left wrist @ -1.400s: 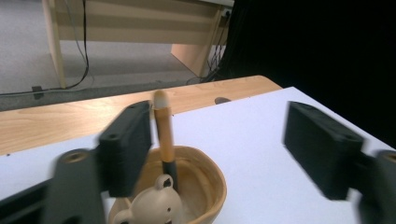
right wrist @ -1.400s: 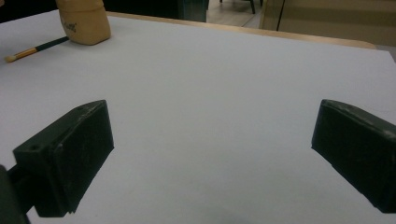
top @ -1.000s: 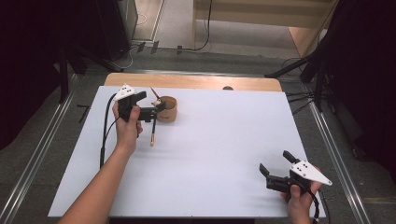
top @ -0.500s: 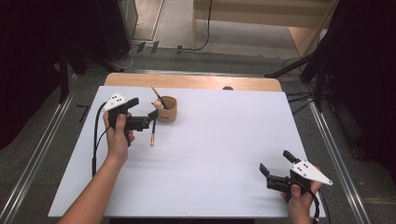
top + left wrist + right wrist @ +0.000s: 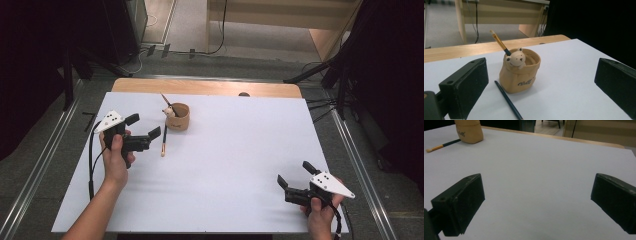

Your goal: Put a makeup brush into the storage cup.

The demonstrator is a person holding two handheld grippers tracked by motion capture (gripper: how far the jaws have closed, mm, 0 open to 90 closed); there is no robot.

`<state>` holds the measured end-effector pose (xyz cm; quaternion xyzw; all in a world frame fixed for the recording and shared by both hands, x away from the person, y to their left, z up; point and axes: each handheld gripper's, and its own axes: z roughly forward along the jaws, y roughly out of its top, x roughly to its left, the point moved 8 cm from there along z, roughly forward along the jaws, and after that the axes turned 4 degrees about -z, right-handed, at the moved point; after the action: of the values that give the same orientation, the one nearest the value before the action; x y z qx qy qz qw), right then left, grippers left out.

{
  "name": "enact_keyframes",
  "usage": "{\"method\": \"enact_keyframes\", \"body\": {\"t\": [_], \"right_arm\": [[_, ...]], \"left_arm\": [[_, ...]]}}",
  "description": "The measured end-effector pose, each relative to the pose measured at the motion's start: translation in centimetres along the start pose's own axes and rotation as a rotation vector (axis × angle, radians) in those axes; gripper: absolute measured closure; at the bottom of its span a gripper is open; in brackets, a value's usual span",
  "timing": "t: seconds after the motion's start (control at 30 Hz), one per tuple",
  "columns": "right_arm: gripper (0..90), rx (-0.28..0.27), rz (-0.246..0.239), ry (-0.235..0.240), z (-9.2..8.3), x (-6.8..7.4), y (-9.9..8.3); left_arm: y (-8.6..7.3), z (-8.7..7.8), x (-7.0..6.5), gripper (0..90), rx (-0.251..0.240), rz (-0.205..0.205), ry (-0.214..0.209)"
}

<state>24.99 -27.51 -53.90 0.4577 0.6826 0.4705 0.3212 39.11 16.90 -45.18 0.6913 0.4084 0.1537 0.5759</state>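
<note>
A tan bag-shaped pen holder (image 5: 178, 117) (image 5: 520, 71) (image 5: 469, 131) with a small bear figure on its rim stands at the table's back left. One pencil (image 5: 499, 43) leans inside it. A second dark pencil (image 5: 163, 140) (image 5: 508, 100) (image 5: 442, 145) lies flat on the white sheet just beside the holder. My left gripper (image 5: 144, 127) (image 5: 541, 85) hovers open to the left of the holder, nothing between its jaws. Near the front right edge my right gripper (image 5: 295, 175) (image 5: 536, 202) is open and empty over bare sheet.
The white sheet (image 5: 225, 150) covers most of the wooden table (image 5: 210, 87), whose back edge shows bare wood. A dark small knob (image 5: 244, 94) sits at that back edge. Metal floor rails (image 5: 45, 155) run along both sides.
My left gripper has drawn back to the left and toward the person, away from the holder. The right gripper has stayed in place.
</note>
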Motion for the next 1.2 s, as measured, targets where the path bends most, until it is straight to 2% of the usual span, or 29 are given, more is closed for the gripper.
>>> {"method": "enact_keyframes", "body": {"t": [0.37,0.73,1.2], "right_arm": [[0.0,-0.002,0.003,-0.003,0.0,0.0,0.0],[0.0,-0.001,-0.002,-0.001,0.0,0.0,0.0],[0.0,0.0,-0.005,0.001,0.0,0.1,0.1]], "left_arm": [[-1.9,-2.2,0.5,0.0,0.005,-0.004,0.024],[-3.4,-3.9,0.4,0.0,0.017,0.023,0.042],[-5.4,-6.8,1.8,0.0,0.011,0.011,0.084]]}}
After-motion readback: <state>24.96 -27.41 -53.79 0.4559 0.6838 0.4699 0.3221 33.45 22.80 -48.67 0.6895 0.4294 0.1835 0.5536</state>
